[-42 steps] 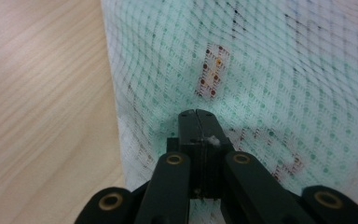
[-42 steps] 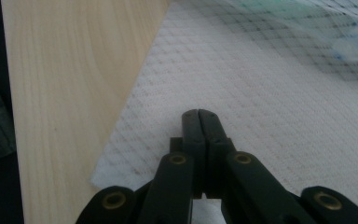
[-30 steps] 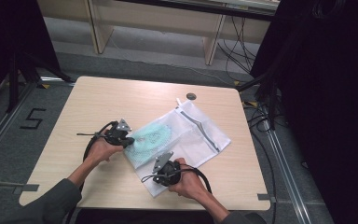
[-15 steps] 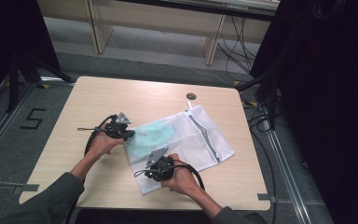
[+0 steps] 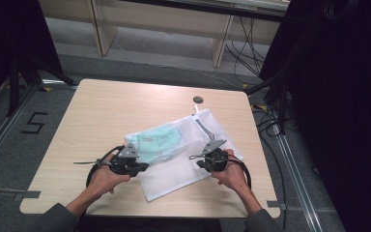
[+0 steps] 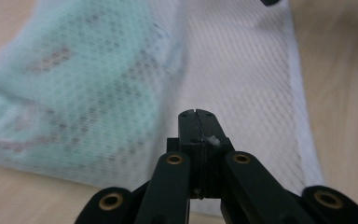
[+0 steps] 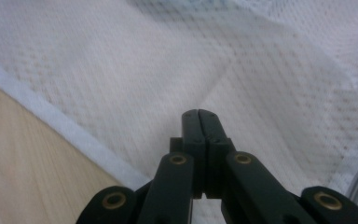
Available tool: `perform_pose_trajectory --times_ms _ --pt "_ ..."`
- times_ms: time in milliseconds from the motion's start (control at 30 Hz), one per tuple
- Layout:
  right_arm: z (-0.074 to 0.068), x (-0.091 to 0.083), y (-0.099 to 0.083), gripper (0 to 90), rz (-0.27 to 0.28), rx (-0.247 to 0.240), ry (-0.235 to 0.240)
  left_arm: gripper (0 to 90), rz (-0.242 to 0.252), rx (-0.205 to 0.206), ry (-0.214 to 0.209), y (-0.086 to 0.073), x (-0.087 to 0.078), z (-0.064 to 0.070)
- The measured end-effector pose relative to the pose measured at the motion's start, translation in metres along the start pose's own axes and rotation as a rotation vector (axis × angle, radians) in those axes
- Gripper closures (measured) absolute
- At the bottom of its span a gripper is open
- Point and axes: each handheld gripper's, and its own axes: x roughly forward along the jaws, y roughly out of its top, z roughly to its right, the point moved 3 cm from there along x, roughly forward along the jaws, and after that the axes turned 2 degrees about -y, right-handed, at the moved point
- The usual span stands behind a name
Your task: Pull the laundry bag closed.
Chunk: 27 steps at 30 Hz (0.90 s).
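A white mesh bag (image 5: pixel 186 157) holding a teal cloth (image 5: pixel 159 142) lies toward the wooden tabletop's (image 5: pixel 106 116) near edge. The left gripper (image 5: pixel 142 166) and right gripper (image 5: pixel 199 163) both have jaws pressed together over the mesh. Grey floor (image 5: pixel 149 63) surrounds the table.

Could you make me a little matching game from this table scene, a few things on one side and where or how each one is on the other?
Things:
1. mesh bag
2. mint-green cloth
3. left gripper
4. small dark disc

States:
A. lies on bare wood near the table's far edge
B. jaws shut, over white mesh
C. white, flat on the table
D. inside the bag

Pairs: 1-C, 2-D, 3-B, 4-A
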Motion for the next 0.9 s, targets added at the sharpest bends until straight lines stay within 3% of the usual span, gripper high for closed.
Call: perform_pose_trajectory --times_ms 100,200,333,467,567,600,633,667,900 --pt "-0.001 0.004 -0.003 90.0 -0.019 -0.012 0.009 89.7 -0.058 0.045 0.0 -0.005 0.009 0.001" --pt "-0.003 0.01 -0.004 90.0 -0.057 -0.056 0.02 89.7 -0.07 0.026 0.019 -0.007 0.013 -0.002" --pt "-0.009 0.014 -0.003 90.0 -0.092 -0.06 0.026 89.7 -0.097 0.015 0.036 -0.011 0.014 -0.012" --pt "-0.011 0.014 -0.003 90.0 -0.091 -0.057 0.023 89.8 -0.127 0.03 0.052 -0.013 0.011 -0.02" --pt "-0.014 0.014 -0.003 90.0 -0.092 -0.067 0.028 89.8 -0.121 0.007 0.049 -0.014 0.011 -0.023" --pt "-0.014 0.014 -0.003 90.0 -0.092 -0.067 0.028 89.8 -0.125 0.025 0.053 -0.014 0.01 -0.025" --pt "-0.016 0.015 -0.002 90.0 -0.09 -0.075 0.03 89.7 -0.12 0.002 0.059 -0.014 0.01 -0.025" --pt "-0.018 0.015 -0.001 90.0 -0.091 -0.076 0.031 89.8 -0.137 0.03 0.067 -0.014 0.008 -0.027" --pt "-0.039 0.02 0.009 90.0 -0.074 -0.145 0.071 89.7 -0.145 0.006 0.084 -0.019 0.0 -0.04"
